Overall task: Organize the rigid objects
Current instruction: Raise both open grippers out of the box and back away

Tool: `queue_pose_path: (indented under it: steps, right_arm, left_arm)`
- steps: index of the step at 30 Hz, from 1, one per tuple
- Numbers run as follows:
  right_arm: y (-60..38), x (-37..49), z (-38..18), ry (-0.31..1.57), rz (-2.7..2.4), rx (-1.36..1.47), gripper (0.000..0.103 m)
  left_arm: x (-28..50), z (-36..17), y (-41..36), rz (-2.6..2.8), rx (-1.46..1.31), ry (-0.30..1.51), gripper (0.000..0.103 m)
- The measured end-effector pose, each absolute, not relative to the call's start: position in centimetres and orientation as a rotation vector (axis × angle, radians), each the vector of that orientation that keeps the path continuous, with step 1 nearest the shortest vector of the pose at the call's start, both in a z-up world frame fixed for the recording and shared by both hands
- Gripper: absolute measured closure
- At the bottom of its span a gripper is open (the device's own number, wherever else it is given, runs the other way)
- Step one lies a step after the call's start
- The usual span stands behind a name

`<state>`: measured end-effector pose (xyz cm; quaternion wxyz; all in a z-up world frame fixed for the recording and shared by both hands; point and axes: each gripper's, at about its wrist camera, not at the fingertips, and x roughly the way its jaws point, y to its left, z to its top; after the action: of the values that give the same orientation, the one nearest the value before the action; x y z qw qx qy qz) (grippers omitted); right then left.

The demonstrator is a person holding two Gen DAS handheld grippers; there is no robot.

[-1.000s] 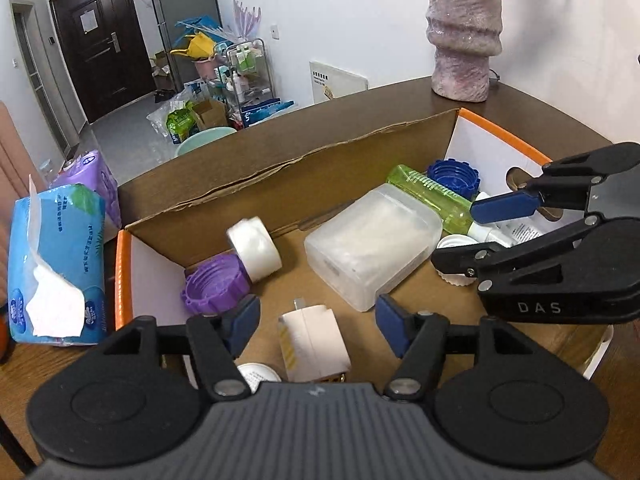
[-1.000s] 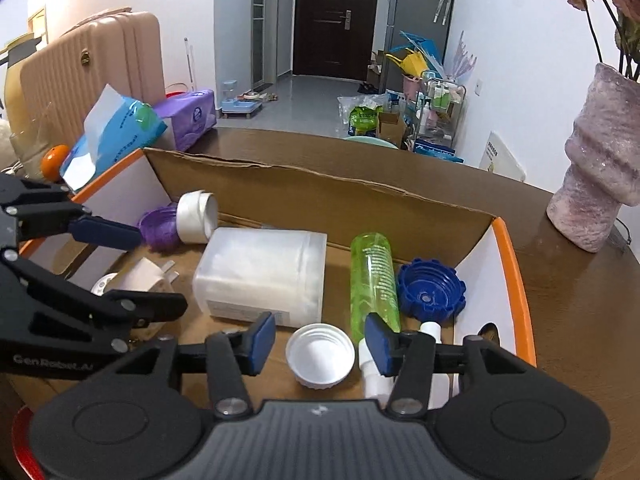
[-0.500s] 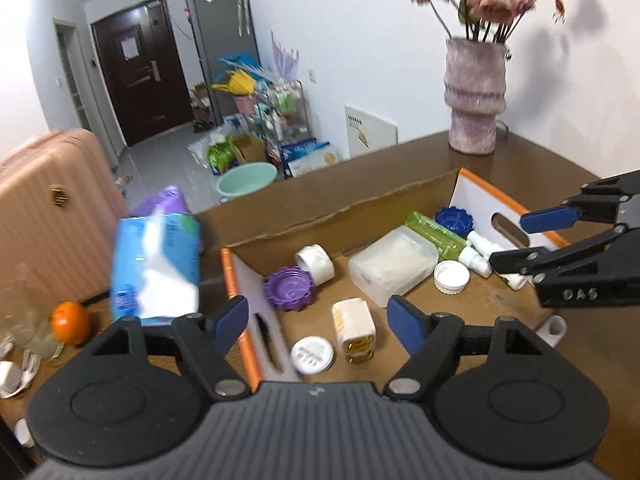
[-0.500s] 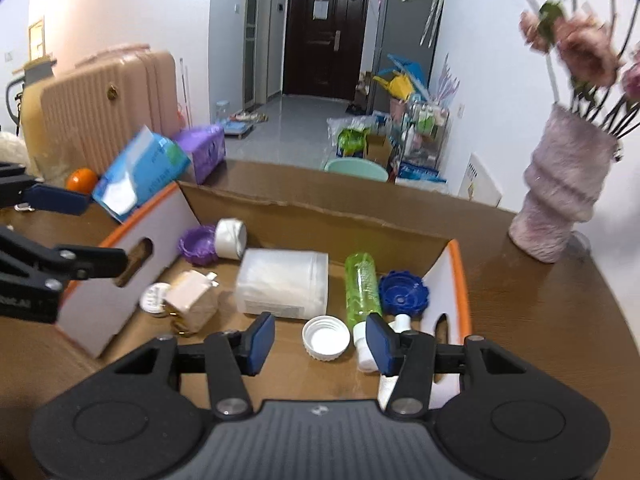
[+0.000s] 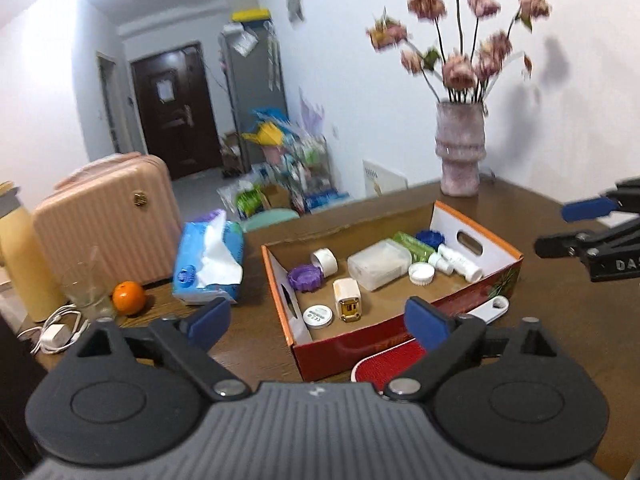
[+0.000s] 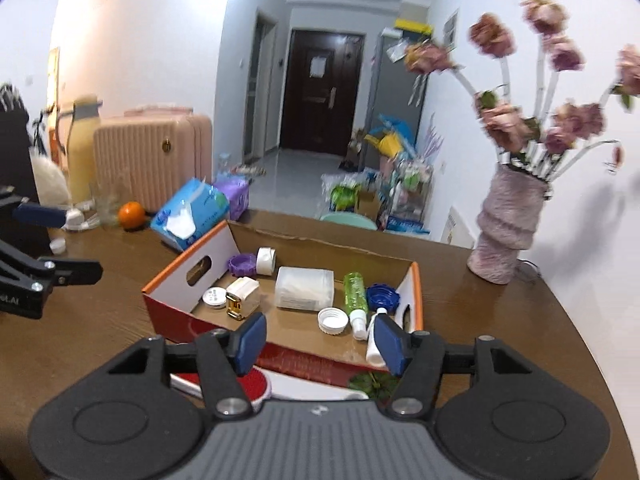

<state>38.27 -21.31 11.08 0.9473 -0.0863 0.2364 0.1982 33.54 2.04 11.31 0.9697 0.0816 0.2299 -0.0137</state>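
An open cardboard box (image 5: pixel 476 220) (image 6: pixel 186 264) with orange rims stands on the brown table. Inside lie a clear plastic case (image 5: pixel 378 264) (image 6: pixel 304 289), a green bottle (image 6: pixel 354 292), a blue cap (image 6: pixel 383 297), a purple cap (image 5: pixel 305 277), white caps (image 5: pixel 421 273), a white charger (image 5: pixel 347 298) (image 6: pixel 241 295) and a white tube (image 5: pixel 460 261). My left gripper (image 5: pixel 318 320) hangs above and short of the box, its jaws opening wide with nothing between them. My right gripper (image 6: pixel 318 338) is likewise pulled back, jaws opening, empty. Each gripper shows at the edge of the other's view.
A red-and-white object (image 5: pixel 384 362) (image 6: pixel 288 384) lies on the table just before the box. A tissue pack (image 5: pixel 208 256), an orange (image 5: pixel 128 298), a glass (image 5: pixel 86 284), a pink suitcase (image 5: pixel 104 220) and a charger cable sit left. A pink vase with flowers (image 6: pixel 506 232) stands right.
Both grippers have drawn back and up out of the box, so the whole box now shows. Both pairs of jaws have spread wider. The objects in the box stay put.
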Motion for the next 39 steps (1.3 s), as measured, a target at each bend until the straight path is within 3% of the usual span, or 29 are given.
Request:
queue_pose_path:
  steps: [8,12,20,29,39]
  right_arm:
    - [-24.0,29.8,8.7,0.412,0.357,-0.111,0.031]
    - [-24.7,24.5,7.3,0.362,0.332,-0.07,0.021]
    - [-23.8,17.9,3.6,0.342,0.332,-0.13,0.017]
    - [-23.7,17.7,0.5,0.41,0.303,-0.158,0.017]
    - [-25.0,25.1,-2.1,0.533,0.281,-0.055,0.019]
  left_arm:
    - [24.4,9.1,1.1,-0.005,0.138,0.301,0.0]
    - [19.5,8.4,1.4,-0.016,0.088,0.231,0.0]
    - [11.8,5.9,3.6,0.064,0.009,0.138,0.0]
    - [13.4,2.2,3.7,0.061,-0.019,0.253,0.0]
    - [21.3,-1.2,3.7,0.026,-0.098,0.447,0.0]
